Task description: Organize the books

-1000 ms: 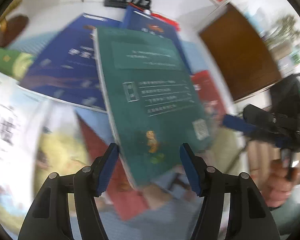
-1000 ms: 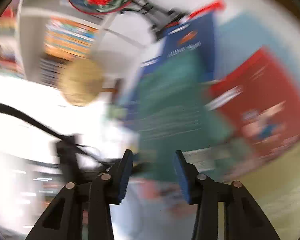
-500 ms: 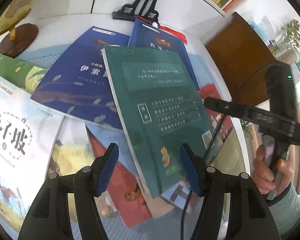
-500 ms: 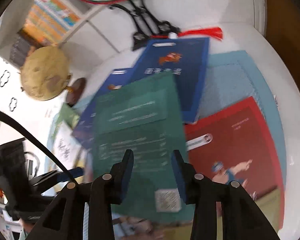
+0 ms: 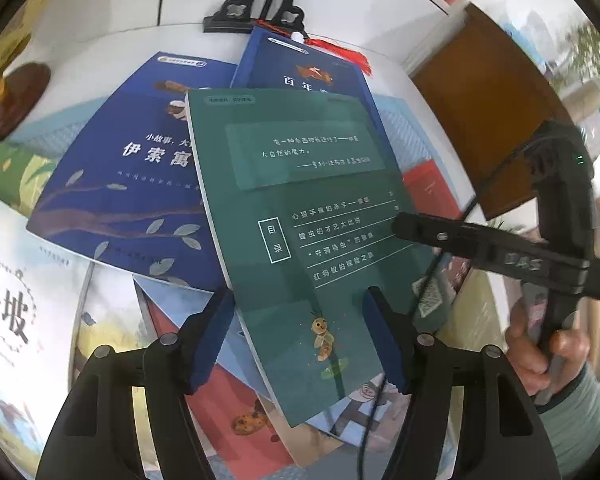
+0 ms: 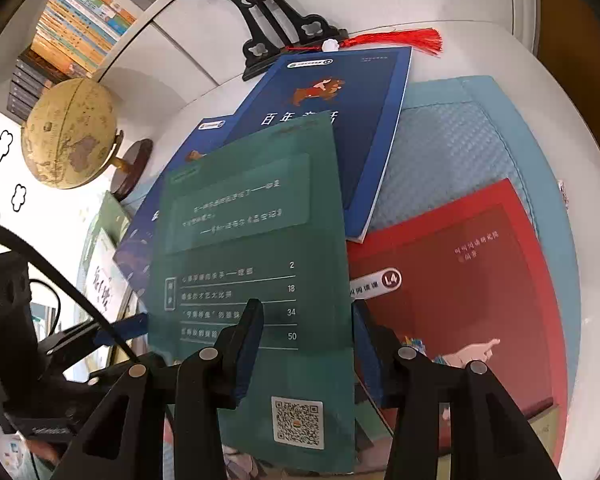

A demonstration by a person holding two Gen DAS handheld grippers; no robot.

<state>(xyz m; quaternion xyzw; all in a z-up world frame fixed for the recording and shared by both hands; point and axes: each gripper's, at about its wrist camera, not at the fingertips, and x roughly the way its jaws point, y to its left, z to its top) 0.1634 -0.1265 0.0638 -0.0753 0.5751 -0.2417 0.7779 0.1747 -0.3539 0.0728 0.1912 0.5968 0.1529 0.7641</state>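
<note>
A green book (image 5: 312, 240) lies back cover up on top of a loose heap of books; it also shows in the right wrist view (image 6: 256, 272). Under it lie two dark blue books (image 5: 128, 184) (image 6: 340, 120), a red book (image 6: 468, 292) and a white picture book (image 5: 16, 312). My left gripper (image 5: 300, 336) is open, its jaws straddling the green book's near end from above. My right gripper (image 6: 306, 346) is open over the green book's right edge; it shows as a black arm in the left wrist view (image 5: 492, 252).
The books lie on a light blue mat (image 6: 480, 140) on a round white table (image 6: 480, 4). A globe (image 6: 68, 132) stands at the back left, a black fan stand (image 6: 276, 28) with a red tassel (image 6: 400, 38) at the back. A brown chair (image 5: 496, 120) is beside the table.
Both grippers have moved in closer over the green book and steadied. The right gripper has swung left, from beside the table to above the book's right edge. The books have not moved.
</note>
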